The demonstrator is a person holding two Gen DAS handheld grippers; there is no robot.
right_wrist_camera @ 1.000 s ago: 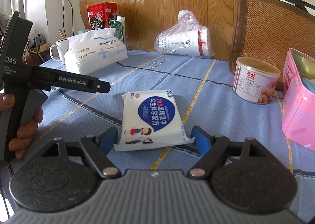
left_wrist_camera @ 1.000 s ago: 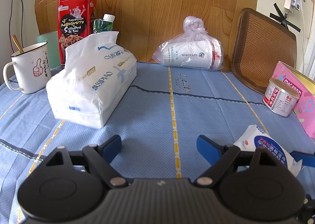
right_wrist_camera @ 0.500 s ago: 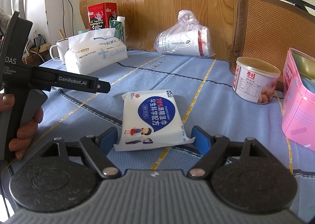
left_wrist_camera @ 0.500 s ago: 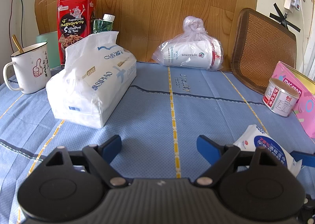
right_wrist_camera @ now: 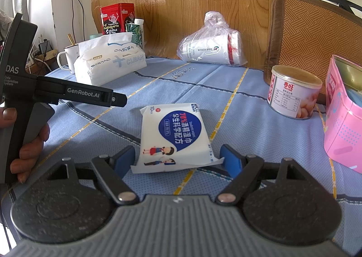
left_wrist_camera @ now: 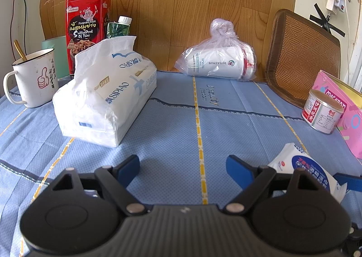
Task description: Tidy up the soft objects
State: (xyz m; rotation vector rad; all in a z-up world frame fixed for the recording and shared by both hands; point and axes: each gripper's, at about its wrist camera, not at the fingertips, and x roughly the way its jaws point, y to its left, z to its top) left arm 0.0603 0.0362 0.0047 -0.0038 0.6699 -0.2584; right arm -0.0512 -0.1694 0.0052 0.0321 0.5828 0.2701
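Observation:
A small white and blue wet-wipe pack (right_wrist_camera: 174, 137) lies flat on the blue tablecloth (right_wrist_camera: 226, 89), its near end between the fingers of my right gripper (right_wrist_camera: 177, 162), which is open around it. The pack also shows at the lower right of the left wrist view (left_wrist_camera: 303, 166). My left gripper (left_wrist_camera: 183, 166) is open and empty, low over bare cloth. A large white tissue pack (left_wrist_camera: 106, 96) stands ahead and to its left. A tied plastic bag holding a white roll (left_wrist_camera: 218, 62) lies at the back by the wooden wall.
A white mug with a spoon (left_wrist_camera: 34, 78), a red tin (left_wrist_camera: 87, 24) and a green carton (left_wrist_camera: 118, 28) stand at the back left. A woven cushion (left_wrist_camera: 303, 60), a food can (right_wrist_camera: 294, 91) and a pink box (right_wrist_camera: 344, 116) are on the right.

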